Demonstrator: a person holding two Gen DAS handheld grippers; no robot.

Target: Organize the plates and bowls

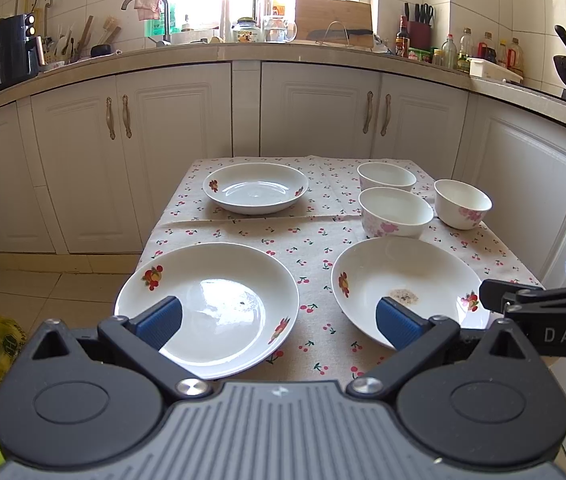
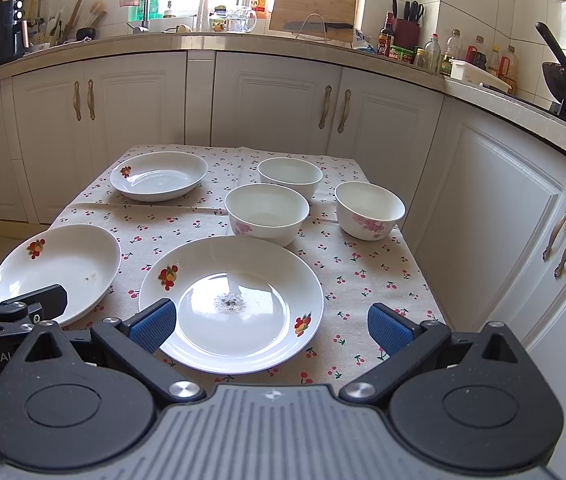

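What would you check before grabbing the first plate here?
1. Left gripper open: ok.
2. Right gripper open: ok.
3. Both hands empty: ok.
4. Near plates clean: not ok; the right plate has a speckled residue at its centre, the left plate a small speck.
5. Bowls clear of the near plates: ok, all three stand apart behind them.
6. Far plate empty: ok.

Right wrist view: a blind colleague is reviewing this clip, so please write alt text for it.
The open right gripper hovers over a small table in a cherry-print cloth, above a white fruit-motif plate with a dried stain. Two more white fruit-motif plates lie left, three white pink-flowered bowls behind.
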